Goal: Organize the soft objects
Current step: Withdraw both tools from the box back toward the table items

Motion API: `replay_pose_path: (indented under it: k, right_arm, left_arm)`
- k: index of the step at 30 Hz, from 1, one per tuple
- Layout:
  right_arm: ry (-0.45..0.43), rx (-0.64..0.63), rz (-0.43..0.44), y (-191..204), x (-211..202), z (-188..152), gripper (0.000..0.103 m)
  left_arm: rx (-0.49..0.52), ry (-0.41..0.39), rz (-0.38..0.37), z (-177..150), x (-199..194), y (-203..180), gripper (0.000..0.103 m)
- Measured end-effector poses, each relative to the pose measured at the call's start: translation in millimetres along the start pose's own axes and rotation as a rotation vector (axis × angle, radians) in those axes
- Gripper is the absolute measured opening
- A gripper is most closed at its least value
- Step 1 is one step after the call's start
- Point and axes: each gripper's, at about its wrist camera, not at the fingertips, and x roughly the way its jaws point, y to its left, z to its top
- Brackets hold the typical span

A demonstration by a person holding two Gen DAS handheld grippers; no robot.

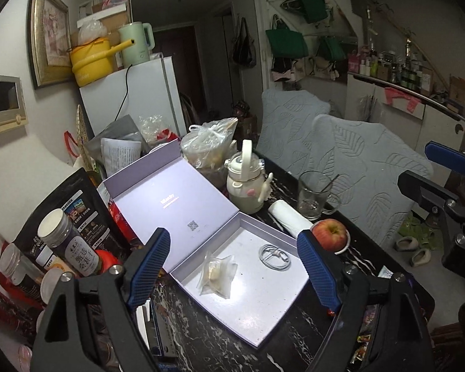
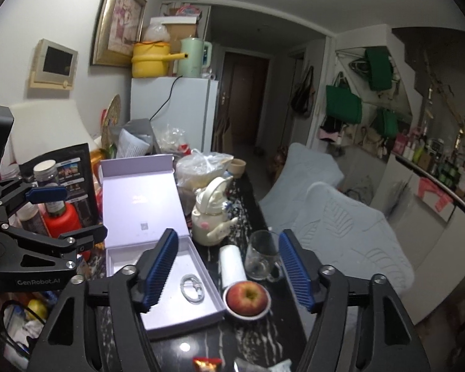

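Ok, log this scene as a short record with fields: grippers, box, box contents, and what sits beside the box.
left gripper: open, empty, above the box
right gripper: open, empty, above the apple
box: lavender gift box, lid folded back, on the black marble table
box contents: coiled white cable; small clear plastic bag
beside the box: apple on a small white dish, white roll, glass mug, cream water bottle
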Motion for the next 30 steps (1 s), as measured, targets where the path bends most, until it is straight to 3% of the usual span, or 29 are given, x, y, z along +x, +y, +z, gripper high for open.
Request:
replay_pose_path:
  k: [4, 10, 19, 30]
  right_arm:
    - [-0.024, -0.006, 0.0, -1.6, -28.9, -14.5, 0.077]
    - [-0.055, -0.019, 0.001, 3.5, -67.3, -42.2, 0.082]
    - [-0.072, -0.037, -0.035, 12.8, -109.6, -89.8, 0.085]
    - [-0.017, 0.05, -0.076, 0.2, -132.0, -150.8, 0.086]
  left_arm:
    - [0.019, -0.039, -0.013, -13.0, -18.8, -10.6, 0.097]
    - [0.046, -0.059, -0.069, -38.8, -46.7, -30.6, 0.097]
    - [0.107, -0.072, -0.132, -77.5, -70.2, -61.1, 0.098]
    - [0.132, -0.044, -0.24, -120.7, -80.6, -92.4, 0.098]
